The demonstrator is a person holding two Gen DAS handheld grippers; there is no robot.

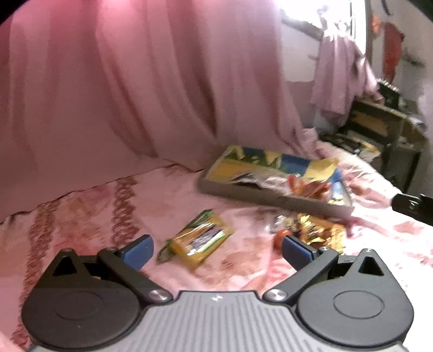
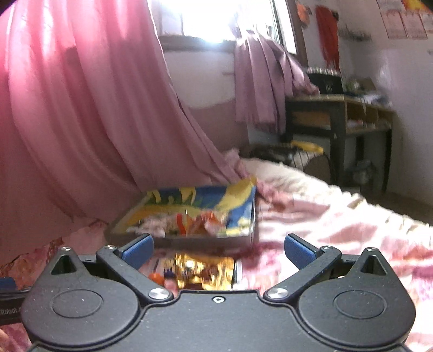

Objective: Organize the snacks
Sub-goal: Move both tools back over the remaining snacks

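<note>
Pink curtains (image 1: 121, 89) hang down behind a bed with a pink flowered bedsheet (image 1: 94, 211). Bright light comes through a window (image 2: 216, 19) at the back of the room. A purple cloth (image 2: 265, 78) hangs beside the window. A dark desk (image 2: 341, 111) with shelves stands against the far wall, and small things sit on top of it, too blurry to name.

A flat cardboard box (image 1: 270, 197) lies on the bed, near the curtains. It has blue and yellow colors inside, and some snack packets (image 1: 303, 184) are piled in it.

A yellow and green snack packet (image 1: 200, 241) lies on the sheet, in front of the box. A shiny gold snack packet (image 1: 322, 232) lies to the right of it, close to the box's front wall. Something small and orange-red sits just beside the gold packet, but it is too blurry to tell what it is.

The left tool (image 1: 216, 251) has its two blue fingers spread wide apart. It holds nothing. The yellow and green packet shows between the fingers, a little way ahead of them.

The right tool (image 2: 217, 250) is spread wide too, and it holds nothing. The gold packet lies just under and in front of it, between its fingers.
</note>
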